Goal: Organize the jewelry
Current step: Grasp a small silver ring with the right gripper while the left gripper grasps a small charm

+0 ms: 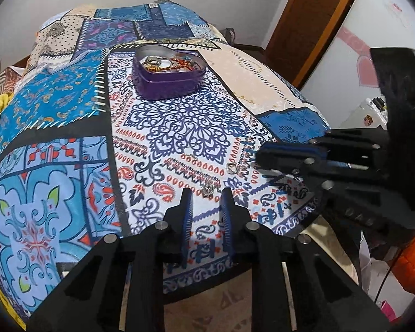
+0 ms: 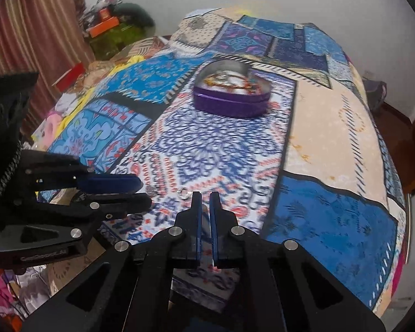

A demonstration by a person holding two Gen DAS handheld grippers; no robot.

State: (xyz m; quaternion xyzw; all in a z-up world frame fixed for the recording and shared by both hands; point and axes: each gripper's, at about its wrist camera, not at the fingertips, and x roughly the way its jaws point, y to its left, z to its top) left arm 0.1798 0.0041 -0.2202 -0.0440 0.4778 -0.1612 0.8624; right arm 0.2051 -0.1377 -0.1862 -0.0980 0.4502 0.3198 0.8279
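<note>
A purple heart-shaped tin (image 1: 167,78) with jewelry inside stands on the patterned tablecloth; it also shows in the right wrist view (image 2: 231,96). A small silver ring (image 1: 231,168) and a dark silver piece (image 1: 207,191) lie on the cloth near the table's front edge. My left gripper (image 1: 206,196) is open, with the dark piece just ahead between its fingertips. My right gripper (image 2: 205,197) has its jaws nearly closed with a narrow gap and nothing in them. The ring (image 2: 184,192) lies just left of its fingertips. Each gripper shows in the other's view, the right (image 1: 262,157) and the left (image 2: 141,191).
The table's front edge (image 1: 235,271) is close below the grippers. A wooden door (image 1: 312,22) and a white fridge (image 1: 373,55) stand to the right. A cluttered bed with boxes (image 2: 102,25) and a curtain (image 2: 36,27) lie to the left.
</note>
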